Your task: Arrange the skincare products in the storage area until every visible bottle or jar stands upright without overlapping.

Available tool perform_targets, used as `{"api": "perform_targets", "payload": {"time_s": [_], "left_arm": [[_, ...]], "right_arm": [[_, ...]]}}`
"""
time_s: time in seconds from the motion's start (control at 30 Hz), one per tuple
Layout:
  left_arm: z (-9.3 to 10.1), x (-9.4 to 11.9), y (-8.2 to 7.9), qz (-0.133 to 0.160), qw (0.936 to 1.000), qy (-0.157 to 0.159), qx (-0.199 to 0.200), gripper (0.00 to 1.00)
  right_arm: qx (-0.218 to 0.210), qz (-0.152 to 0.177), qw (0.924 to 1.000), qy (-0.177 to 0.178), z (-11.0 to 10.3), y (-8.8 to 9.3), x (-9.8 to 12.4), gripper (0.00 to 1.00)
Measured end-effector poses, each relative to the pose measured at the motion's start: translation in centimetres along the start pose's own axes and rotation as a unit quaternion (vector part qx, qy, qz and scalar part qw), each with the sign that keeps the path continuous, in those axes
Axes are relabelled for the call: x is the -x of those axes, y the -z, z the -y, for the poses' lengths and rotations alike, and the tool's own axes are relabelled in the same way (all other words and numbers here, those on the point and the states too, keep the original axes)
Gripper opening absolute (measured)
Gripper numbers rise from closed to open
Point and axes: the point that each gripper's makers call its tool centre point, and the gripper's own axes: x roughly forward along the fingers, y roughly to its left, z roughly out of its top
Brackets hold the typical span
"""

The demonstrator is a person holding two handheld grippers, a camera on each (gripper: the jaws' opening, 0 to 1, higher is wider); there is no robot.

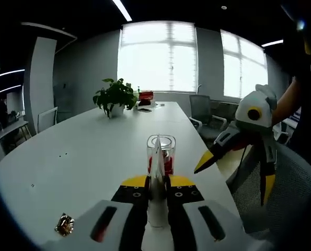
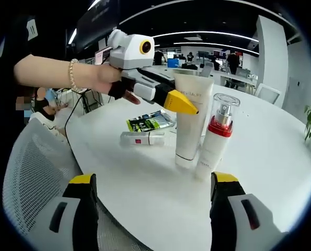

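While left tongs (image 1: 156, 180) pinch white tube (image 2: 191, 117), right view reveals pump bottle (image 2: 215, 137) beside.

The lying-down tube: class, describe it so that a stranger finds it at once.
Start at the white table and find the tall white upright tube. Left of it a small white tube with a red mark lies flat, beside a green-and-black sachet. It is the lying one; its neighbours stand.

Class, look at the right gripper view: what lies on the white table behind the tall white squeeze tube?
Behind the tall white squeeze tube lie a green-and-black sachet and a small white tube with a red mark, flat on the white table. The tube hides the sachet's far edge.
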Motion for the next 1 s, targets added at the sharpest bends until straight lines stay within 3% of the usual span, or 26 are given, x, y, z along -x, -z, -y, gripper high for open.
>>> {"api": "perform_targets", "payload": {"time_s": [0.4,0.53,0.67,0.83,1.0], "left_arm": [[-0.1,0.7,1.1,-0.025,0.9994,-0.022,0.007,0.11],[-0.2,1.6,1.3,-0.022,0.9987,-0.039,0.025,0.18],[-0.2,2.7,2.0,-0.038,0.9968,-0.055,0.044,0.29],[1.3,3.9,2.3,-0.044,0.9942,-0.073,0.065,0.36],[1.0,5.2,2.9,-0.048,0.9914,-0.094,0.078,0.43]], "right_arm": [[0.003,-0.002,1.0,-0.003,-0.1,0.1,-0.1,0.9],[0.005,-0.004,1.0,-0.006,-0.2,0.1,-0.2,0.9],[0.009,-0.005,0.9999,-0.01,-0.3,0.2,-0.3,0.9],[0.016,-0.006,0.9997,-0.015,-0.6,0.1,-0.3,0.9],[0.017,-0.003,0.9997,-0.019,-0.8,0.0,-0.2,0.9]]}}
